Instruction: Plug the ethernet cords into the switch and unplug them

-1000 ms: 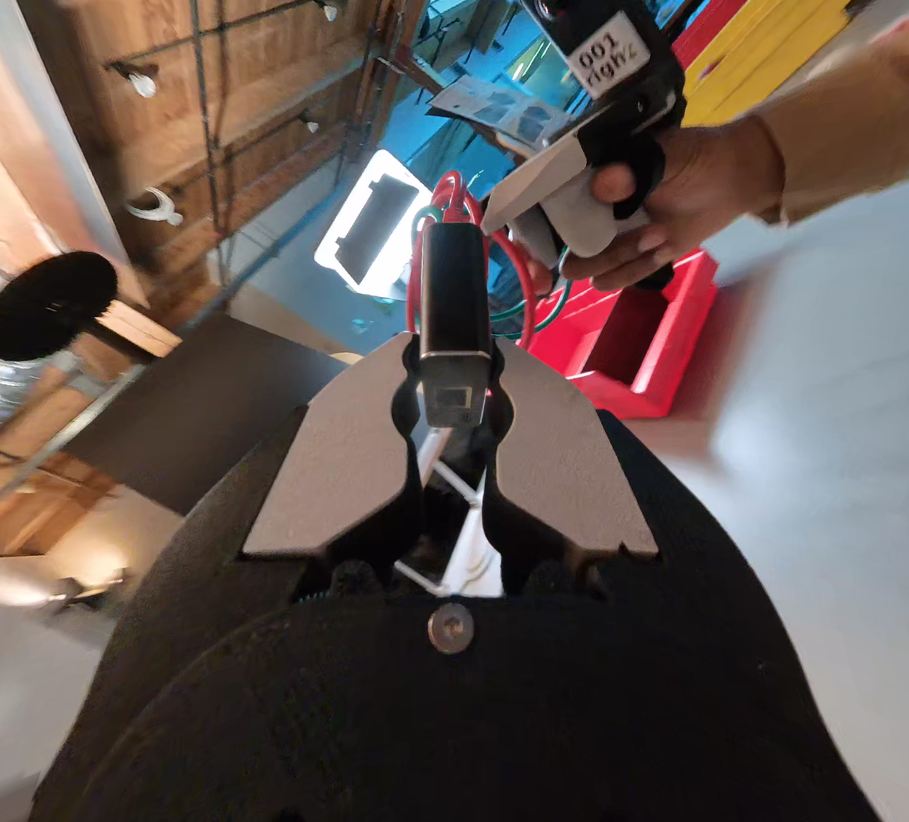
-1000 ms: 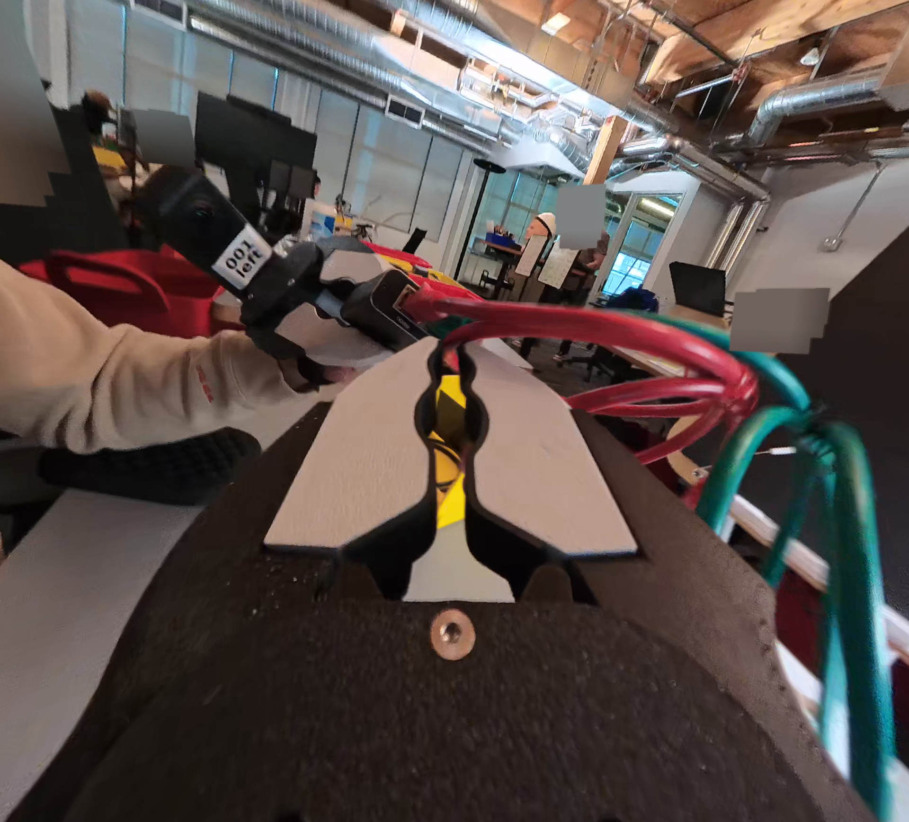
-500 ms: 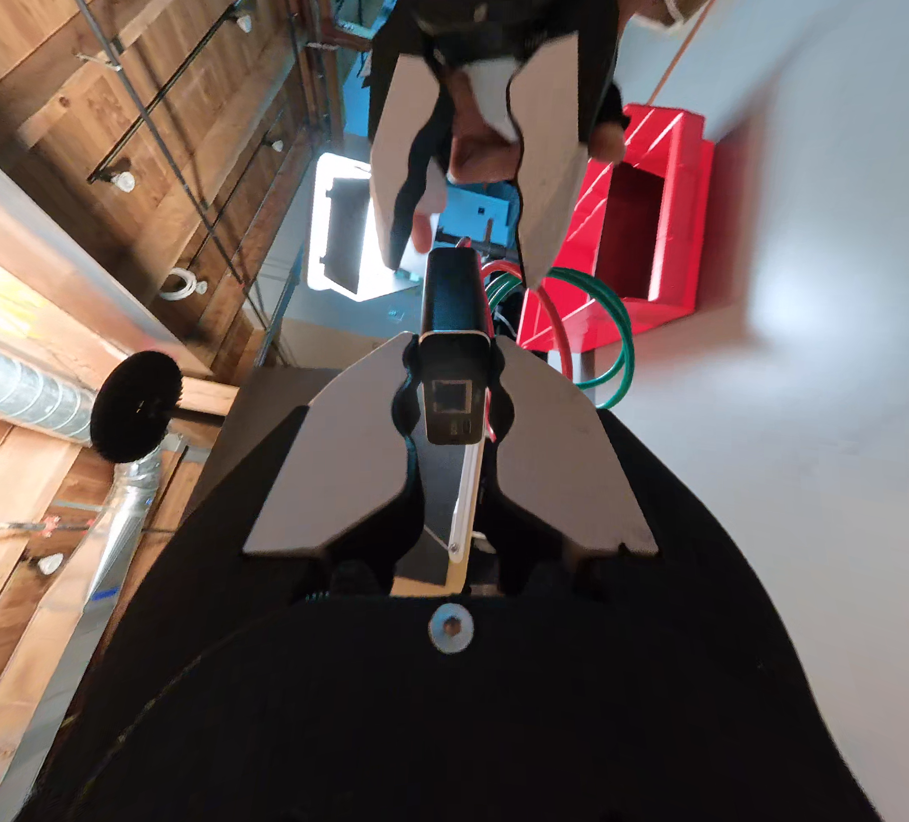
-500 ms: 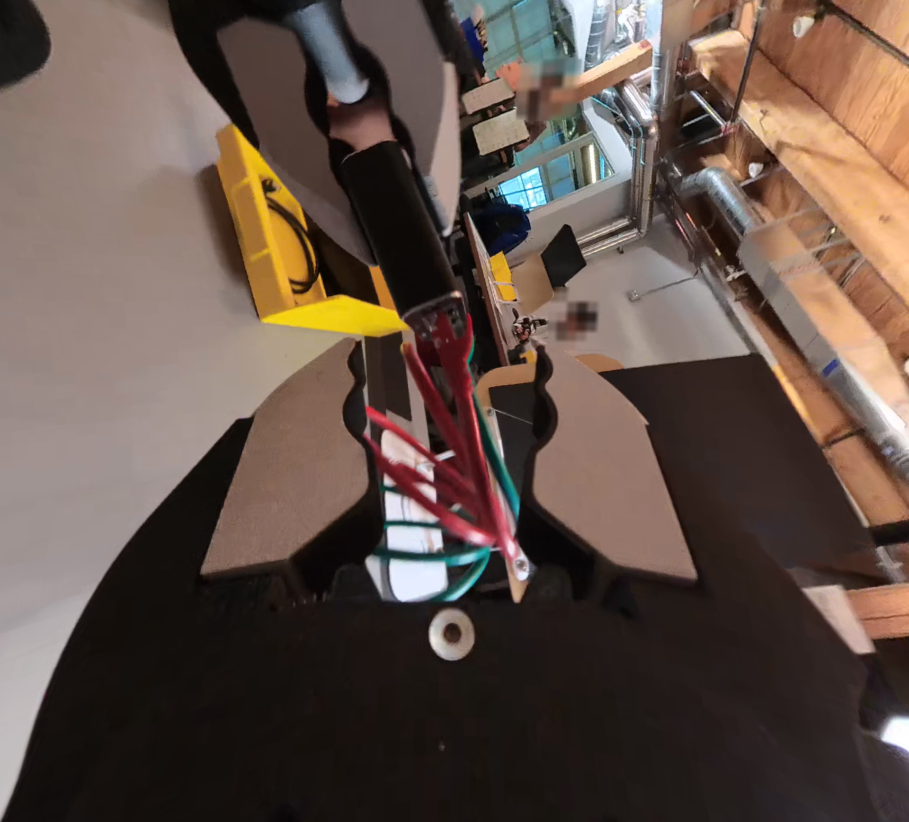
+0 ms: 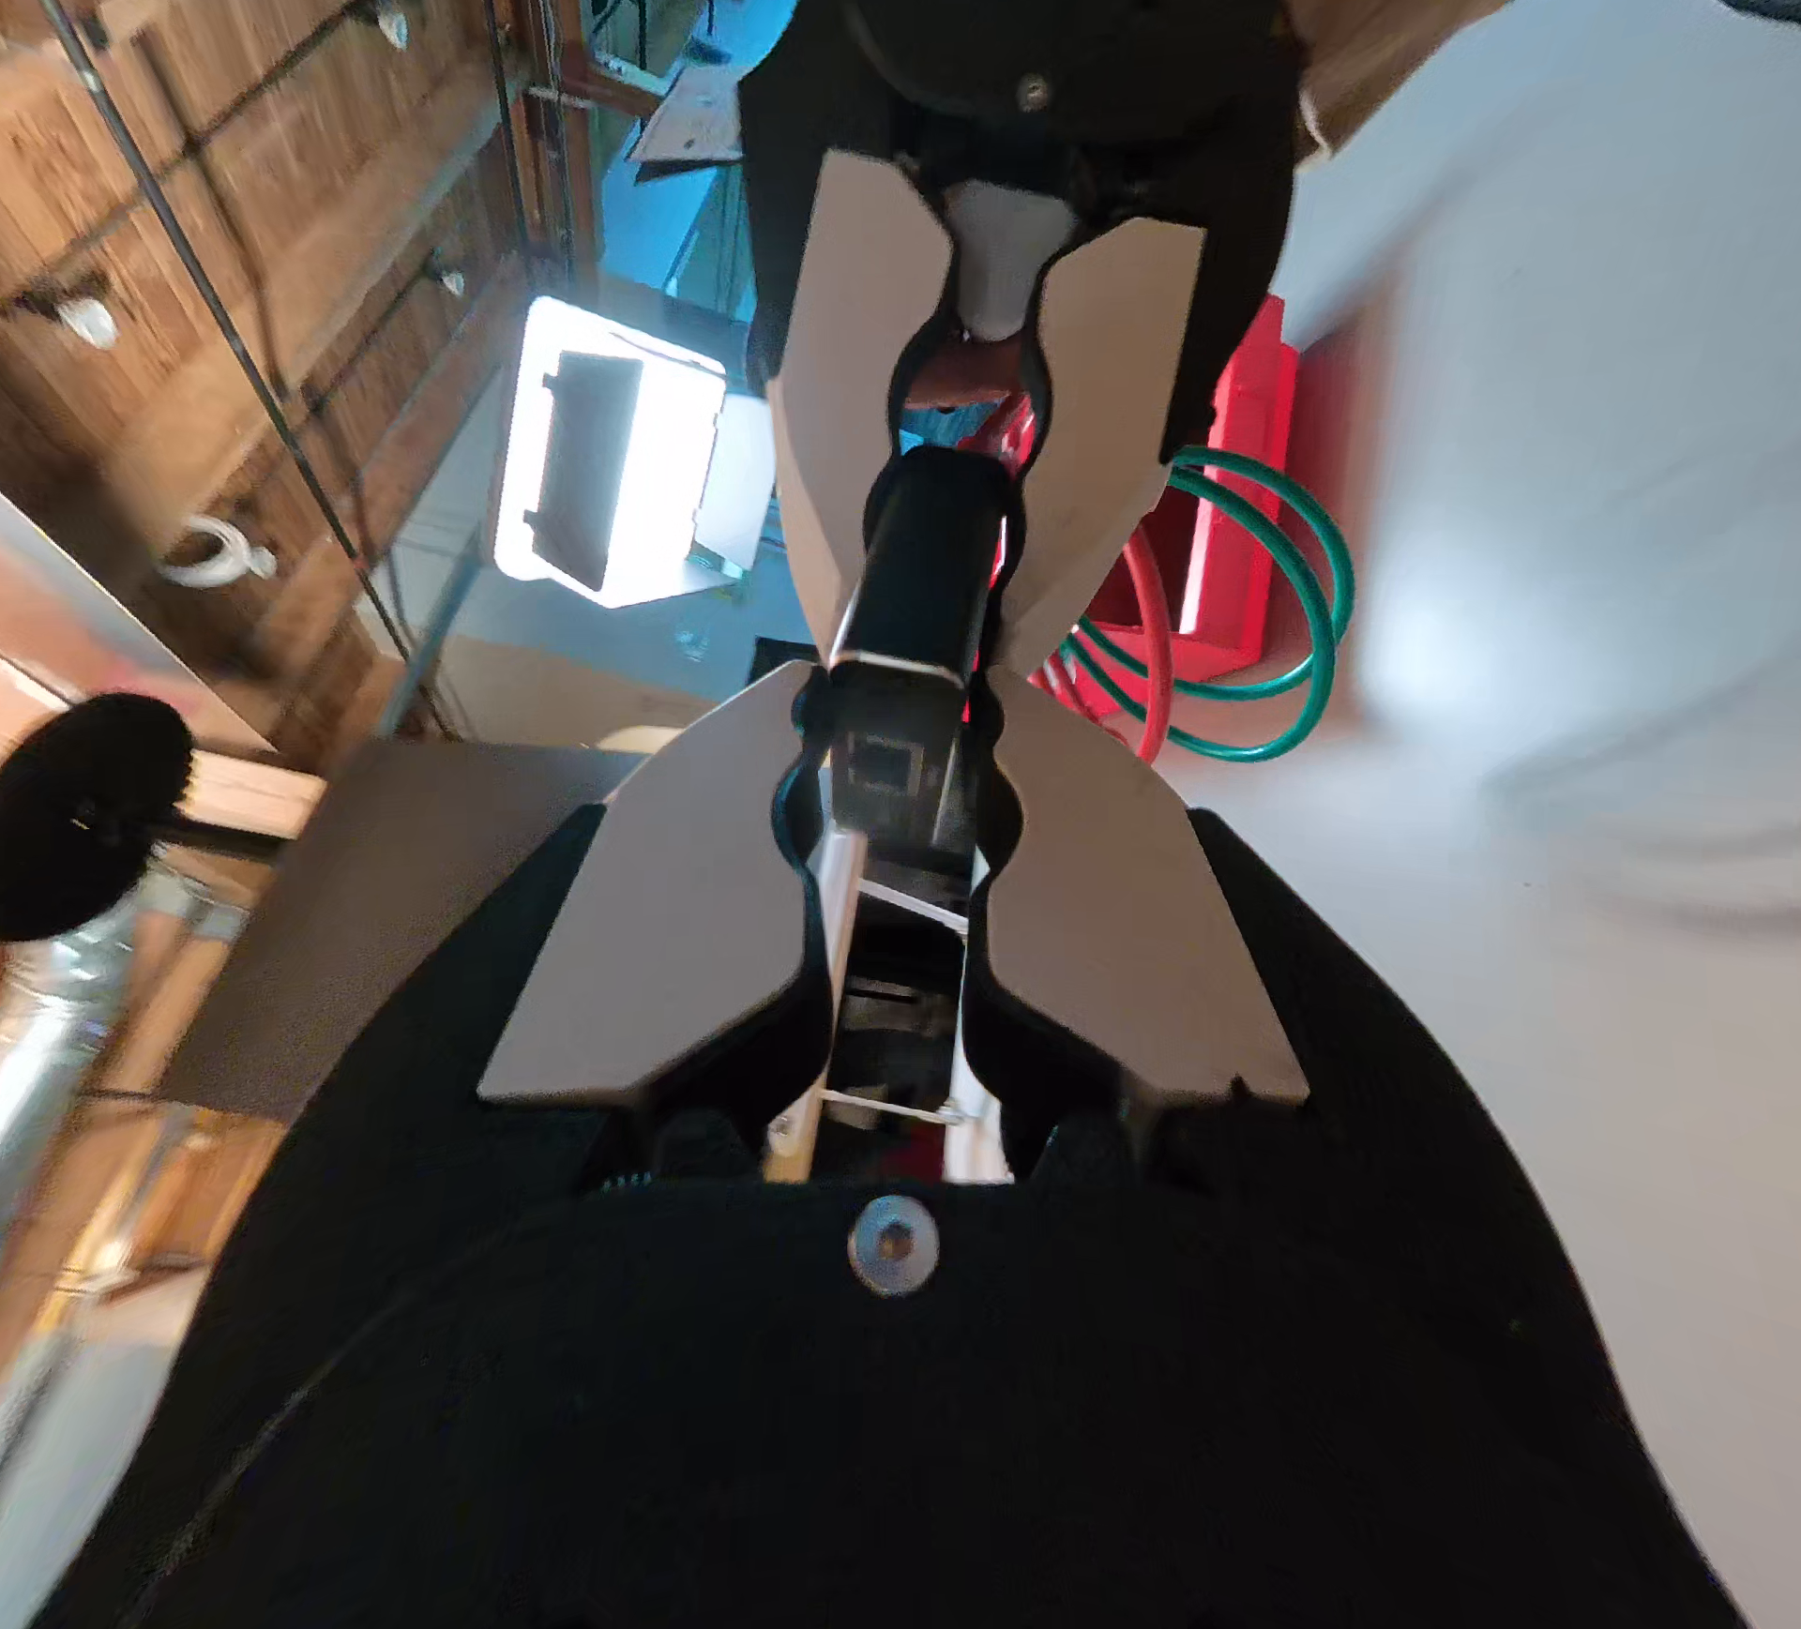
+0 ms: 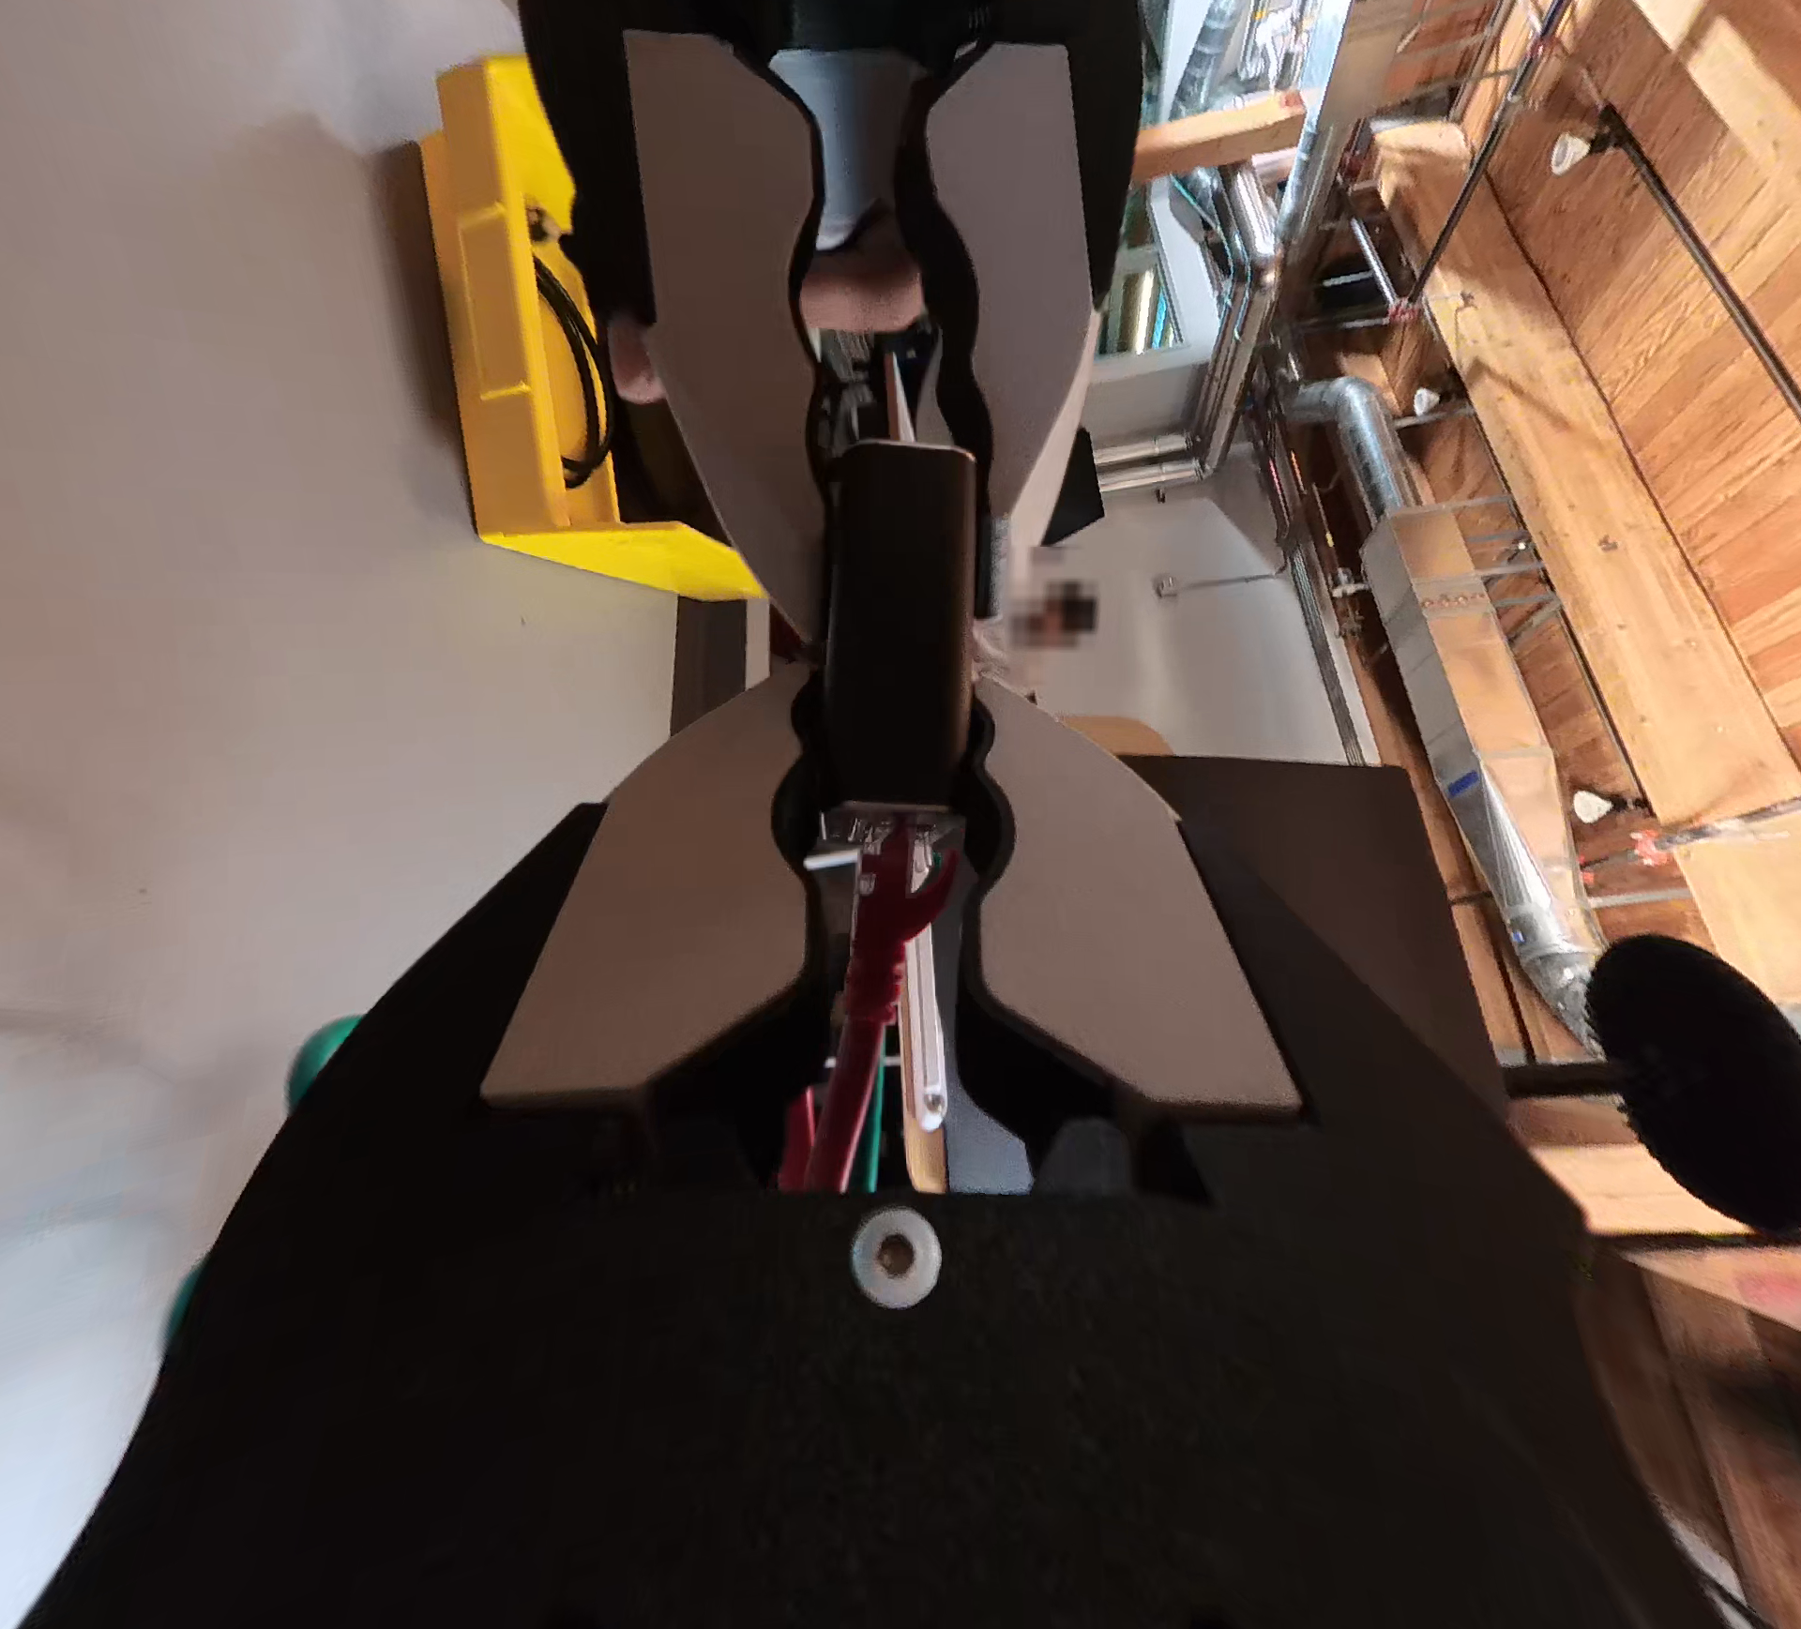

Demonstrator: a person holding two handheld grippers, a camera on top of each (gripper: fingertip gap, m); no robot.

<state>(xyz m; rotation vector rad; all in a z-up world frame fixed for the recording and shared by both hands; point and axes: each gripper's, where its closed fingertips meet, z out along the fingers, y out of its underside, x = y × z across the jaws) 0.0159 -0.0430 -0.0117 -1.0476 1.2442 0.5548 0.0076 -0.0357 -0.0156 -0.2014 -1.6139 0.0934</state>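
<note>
A black switch (image 5: 926,569) is held in the air between both grippers, which face each other. My left gripper (image 5: 897,686) is shut on its near end, which shows one port. My right gripper (image 5: 926,657) comes from the top of the left wrist view and clamps the far end. In the right wrist view my right gripper (image 6: 892,696) is shut on the switch (image 6: 897,608) at its port end, and my left gripper (image 6: 887,618) grips the other end. A red cord (image 6: 867,978) is plugged in there. Red (image 5: 1155,608) and green (image 5: 1306,569) cord loops hang beside the switch.
Both views are rolled sideways. A red bin (image 5: 1238,510) stands on the white table (image 5: 1559,705) behind the cords. A yellow bin (image 6: 497,296) holding a black cable sits on the table in the right wrist view. The wooden ceiling and ducts fill the other side. Only a small space, under 4 cm, lies between the two pairs of fingers.
My right gripper swung round from beside the switch to face my left gripper, opened around the cords, moved closer and shut on the port end. My left gripper kept its hold.
</note>
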